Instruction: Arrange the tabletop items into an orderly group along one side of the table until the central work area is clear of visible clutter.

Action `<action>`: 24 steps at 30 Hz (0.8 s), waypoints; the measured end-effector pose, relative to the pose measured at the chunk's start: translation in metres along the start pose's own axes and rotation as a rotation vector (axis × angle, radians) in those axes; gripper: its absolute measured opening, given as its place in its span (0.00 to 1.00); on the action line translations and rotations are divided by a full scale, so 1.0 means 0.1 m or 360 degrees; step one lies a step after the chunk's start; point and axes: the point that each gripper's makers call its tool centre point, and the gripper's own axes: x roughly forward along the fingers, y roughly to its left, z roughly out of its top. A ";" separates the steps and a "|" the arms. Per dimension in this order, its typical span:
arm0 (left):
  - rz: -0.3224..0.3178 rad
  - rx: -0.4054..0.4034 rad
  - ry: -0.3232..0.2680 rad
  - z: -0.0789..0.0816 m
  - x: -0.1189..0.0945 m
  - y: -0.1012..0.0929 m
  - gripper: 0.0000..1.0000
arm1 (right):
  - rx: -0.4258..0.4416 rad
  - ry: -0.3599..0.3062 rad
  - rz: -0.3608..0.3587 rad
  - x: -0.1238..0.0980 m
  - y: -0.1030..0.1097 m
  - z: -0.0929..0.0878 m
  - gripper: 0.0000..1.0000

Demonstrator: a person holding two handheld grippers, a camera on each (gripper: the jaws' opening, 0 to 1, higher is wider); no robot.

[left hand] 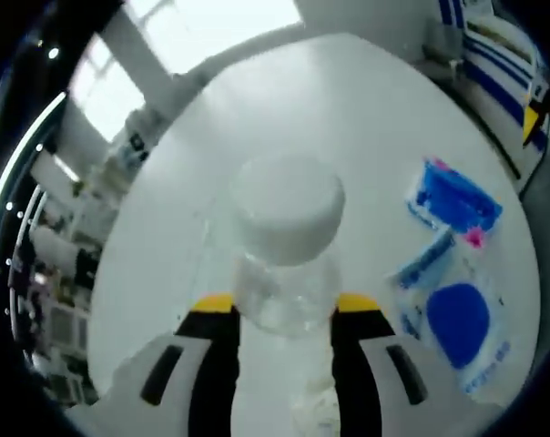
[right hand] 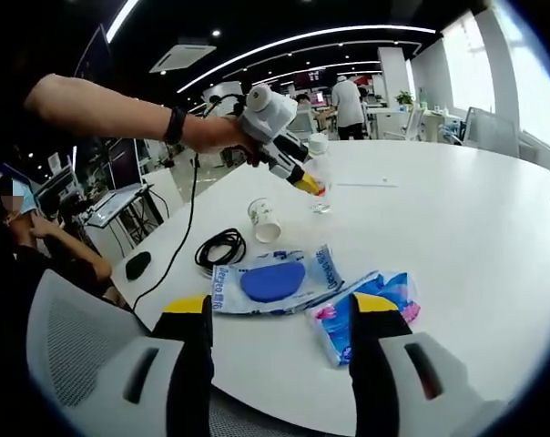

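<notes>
A clear plastic bottle (left hand: pixel 284 264) with a white cap sits between my left gripper's (left hand: pixel 286 305) yellow-tipped jaws, which are shut on its body. In the right gripper view a hand holds that left gripper (right hand: pixel 313 187) on the upright bottle (right hand: pixel 320 173) near the table's middle. My right gripper (right hand: pixel 282 305) is open above the near edge, holding nothing. Just beyond it lie a clear bag with a blue pad (right hand: pixel 275 280) and a blue-and-pink pack (right hand: pixel 371 305). Both also lie right of the bottle: the pack (left hand: pixel 453 196) and the bag (left hand: pixel 457 319).
On the round white table (right hand: pixel 457 228) a paper cup (right hand: pixel 264 218) lies on its side beside a coiled black cable (right hand: pixel 218 248). A black mouse (right hand: pixel 138 264) sits near the left edge. A grey chair (right hand: pixel 75 346) and a seated person (right hand: pixel 38 246) are close by.
</notes>
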 end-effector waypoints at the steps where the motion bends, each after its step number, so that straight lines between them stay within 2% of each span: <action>1: 0.0020 0.0009 -0.0007 0.02 -0.04 0.04 0.35 | 0.0001 -0.0002 -0.0005 0.00 -0.01 0.00 0.60; 5: 0.0059 -0.0018 -0.0039 0.05 -0.15 0.15 0.35 | 0.0009 -0.0011 -0.0008 -0.01 -0.02 0.01 0.60; 10: 0.0126 -0.0143 -0.0071 -0.02 -0.31 0.31 0.35 | 0.0009 -0.0018 -0.0006 -0.01 -0.02 0.02 0.60; 15: 0.0167 -0.0274 -0.0082 -0.19 -0.49 0.42 0.35 | 0.0005 -0.0014 0.0004 0.00 0.00 0.01 0.60; 20: 0.0245 -0.0392 -0.0085 -0.42 -0.68 0.53 0.34 | -0.0009 -0.0002 0.0019 0.00 0.02 0.00 0.59; 24: 0.0265 -0.0447 -0.0043 -0.67 -0.81 0.55 0.34 | -0.0030 0.0010 0.0033 0.01 0.04 -0.01 0.59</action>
